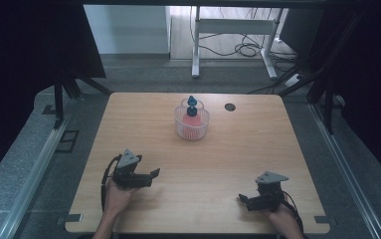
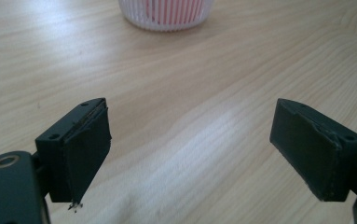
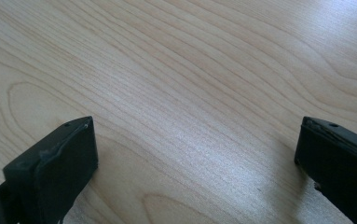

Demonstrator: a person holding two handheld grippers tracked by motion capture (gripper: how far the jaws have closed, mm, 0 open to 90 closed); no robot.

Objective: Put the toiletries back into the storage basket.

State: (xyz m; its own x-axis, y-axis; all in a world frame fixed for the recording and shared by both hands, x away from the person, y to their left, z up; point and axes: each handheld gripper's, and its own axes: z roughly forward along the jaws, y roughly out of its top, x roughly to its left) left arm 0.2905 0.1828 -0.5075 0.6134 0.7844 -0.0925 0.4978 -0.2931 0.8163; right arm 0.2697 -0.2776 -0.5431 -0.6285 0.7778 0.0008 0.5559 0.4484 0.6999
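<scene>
- The wooden tabletop (image 1: 228,164) carries a ribbed pink cup (image 1: 192,124) holding a blue piece (image 1: 192,105), toward the far edge.
- Left claw (image 1: 154,173) and right claw (image 1: 241,199): both spread, empty, well apart from it.
- Risk: a careless reach tips the cup.

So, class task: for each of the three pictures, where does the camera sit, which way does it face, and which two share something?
High view: above the near edge, looking forward and down on the table; both hands, left claw, right claw.
Left gripper view: rides the left claw, faces the ribbed cup; jaws apart.
Right gripper view: rides the right claw, faces bare wood; jaws apart.
High and left gripper views share the cup.
</scene>
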